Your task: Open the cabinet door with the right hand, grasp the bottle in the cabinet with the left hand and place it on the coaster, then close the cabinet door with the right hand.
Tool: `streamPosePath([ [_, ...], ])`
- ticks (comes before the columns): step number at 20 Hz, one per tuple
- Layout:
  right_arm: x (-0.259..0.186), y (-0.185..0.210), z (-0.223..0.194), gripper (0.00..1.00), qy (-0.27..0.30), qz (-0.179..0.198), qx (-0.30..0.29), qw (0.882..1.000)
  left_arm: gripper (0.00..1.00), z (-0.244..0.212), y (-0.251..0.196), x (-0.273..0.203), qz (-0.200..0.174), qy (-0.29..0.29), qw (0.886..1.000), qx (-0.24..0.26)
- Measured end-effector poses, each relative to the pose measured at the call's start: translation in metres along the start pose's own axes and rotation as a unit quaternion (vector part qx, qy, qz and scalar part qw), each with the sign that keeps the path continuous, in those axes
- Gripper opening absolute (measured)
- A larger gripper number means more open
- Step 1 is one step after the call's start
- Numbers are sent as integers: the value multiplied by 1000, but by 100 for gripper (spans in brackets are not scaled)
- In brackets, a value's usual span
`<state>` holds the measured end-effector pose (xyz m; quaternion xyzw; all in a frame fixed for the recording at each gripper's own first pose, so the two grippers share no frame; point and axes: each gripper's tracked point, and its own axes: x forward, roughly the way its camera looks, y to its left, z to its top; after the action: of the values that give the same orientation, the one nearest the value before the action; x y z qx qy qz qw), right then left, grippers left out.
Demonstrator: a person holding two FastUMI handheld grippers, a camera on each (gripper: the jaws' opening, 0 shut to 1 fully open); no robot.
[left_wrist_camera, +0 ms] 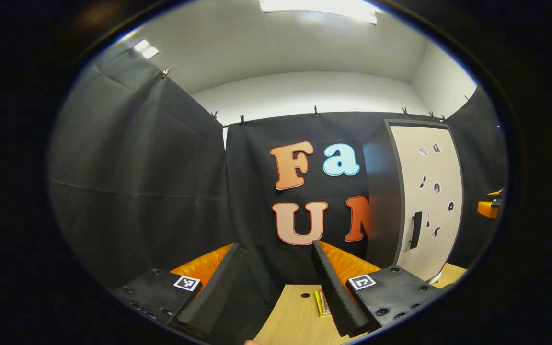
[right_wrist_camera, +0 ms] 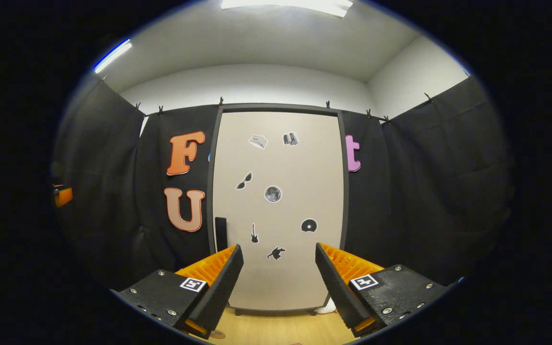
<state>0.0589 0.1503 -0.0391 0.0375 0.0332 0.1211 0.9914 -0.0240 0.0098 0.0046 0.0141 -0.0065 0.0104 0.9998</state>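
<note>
While the cabinet door [right_wrist_camera: 276, 206] stands closed, its upright handle [right_wrist_camera: 220, 233] lies ahead and left of the right gripper [right_wrist_camera: 278, 268], whose 2 jaws stand apart, empty.

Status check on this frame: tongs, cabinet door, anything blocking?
Left tongs open, empty. Right tongs open, empty, facing cabinet door. Door shut, handle untouched. Nothing between right tongs and handle.

The cabinet [right_wrist_camera: 276, 206] stands on the table [right_wrist_camera: 276, 330], before the booth wall, door handle [right_wrist_camera: 221, 234] at left.
</note>
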Motion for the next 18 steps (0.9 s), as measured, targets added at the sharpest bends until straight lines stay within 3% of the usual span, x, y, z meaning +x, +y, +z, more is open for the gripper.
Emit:
streamPosePath([
  [11,95,85,-33,94,23,46,10,999,94,-10,49,-24,52,21,998,12],
  [12,105,92,-36,97,24,49,7,998,94,-12,54,-27,57,21,998,13],
  [18,158,125,-60,93,36,52,0,998,96,-18,76,-36,82,30,996,10],
])
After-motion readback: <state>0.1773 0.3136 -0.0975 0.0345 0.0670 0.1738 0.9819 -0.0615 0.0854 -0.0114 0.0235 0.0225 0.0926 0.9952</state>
